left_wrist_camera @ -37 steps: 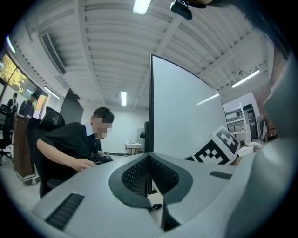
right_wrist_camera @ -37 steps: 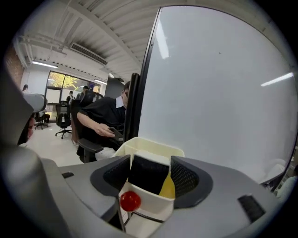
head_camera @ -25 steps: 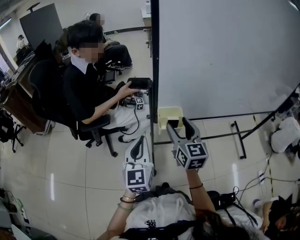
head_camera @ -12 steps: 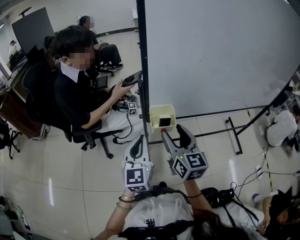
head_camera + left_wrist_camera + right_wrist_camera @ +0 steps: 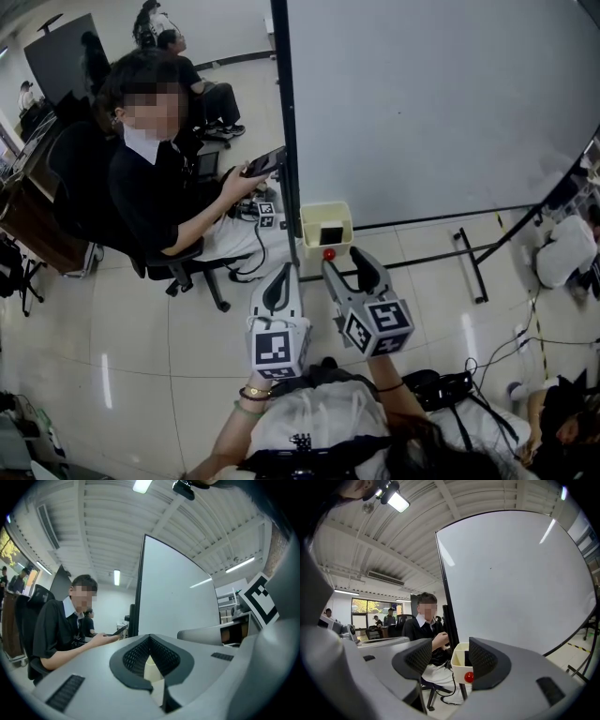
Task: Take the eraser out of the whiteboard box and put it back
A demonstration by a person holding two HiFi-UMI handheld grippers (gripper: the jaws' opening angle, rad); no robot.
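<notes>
Eraser [image 5: 331, 234] sits in whiteboard box [image 5: 310, 220]. My right tongs [image 5: 348, 260] spread, just short of it; left tongs [image 5: 277, 292] pressed together, empty.

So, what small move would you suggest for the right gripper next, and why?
Probably ease the right gripper forward over the box: its jaws stand apart and empty just short of it, and the dark eraser sits inside, not yet gripped.
</notes>
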